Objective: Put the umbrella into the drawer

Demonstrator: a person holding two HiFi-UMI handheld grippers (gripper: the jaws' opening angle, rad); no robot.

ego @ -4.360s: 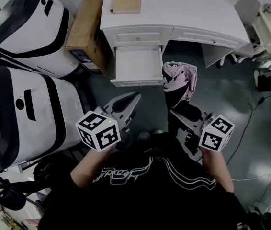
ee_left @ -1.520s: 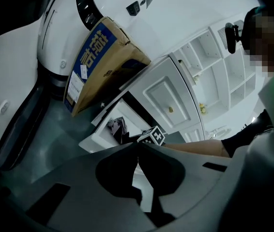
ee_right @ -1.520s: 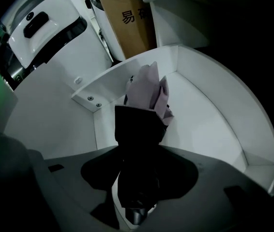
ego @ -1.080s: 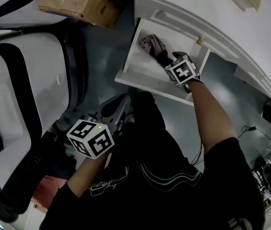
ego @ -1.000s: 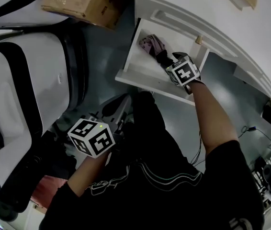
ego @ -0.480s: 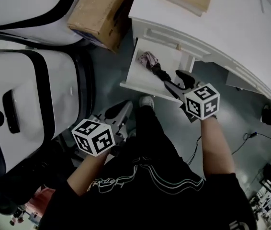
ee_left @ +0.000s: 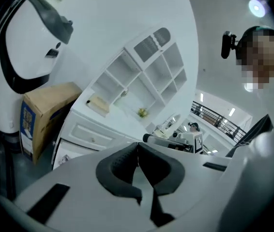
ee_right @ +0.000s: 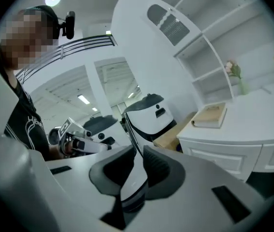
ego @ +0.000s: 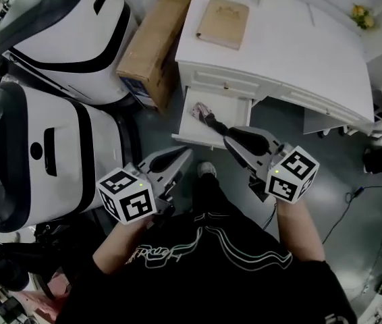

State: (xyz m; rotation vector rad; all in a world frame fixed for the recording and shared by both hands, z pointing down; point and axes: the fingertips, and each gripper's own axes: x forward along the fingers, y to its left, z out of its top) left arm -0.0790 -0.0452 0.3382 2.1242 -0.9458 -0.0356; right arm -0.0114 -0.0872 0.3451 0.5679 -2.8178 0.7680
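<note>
**Claws both clear of the drawer, umbrella's inside**

Head view first. My left claw (ego: 183,155) sits at about 8 o'clock and my right claw (ego: 231,139) at about 4 o'clock. Both point up-frame toward the white desk (ego: 299,52).

The drawer (ego: 198,139) is pulled out of that desk at roughly 12 o'clock. The umbrella (ego: 204,115) lies inside it, pinkish folds toward 10 o'clock and dark handle toward 4 o'clock. The right claw's tips are near the drawer's 4 o'clock corner, but they're apart from the umbrella.

A tan book (ego: 223,23) lies on the desk top at 12. A cardboard box (ego: 152,46) stands on the floor just beside the desk at 11. Two big white machines (ego: 49,147) with black trim fill 9 to 11 o'clock.

Left gripper view: this one's clenched, tips touching and nothing pinched between them. The cardboard box is out at 9 o'clock, the drawer peeks in at 8, and an open shelf unit (ee_left: 151,71) rises at 12.

Right gripper view: the jaws are closing with only a thin gap left. Nothing's in it, I just see one of the white machines through the slot. The book is at 3 o'clock and a little vase (ee_right: 234,76) with a flower is at 2. At 9 o'clock I can see the left claw in the person's hand.
</note>
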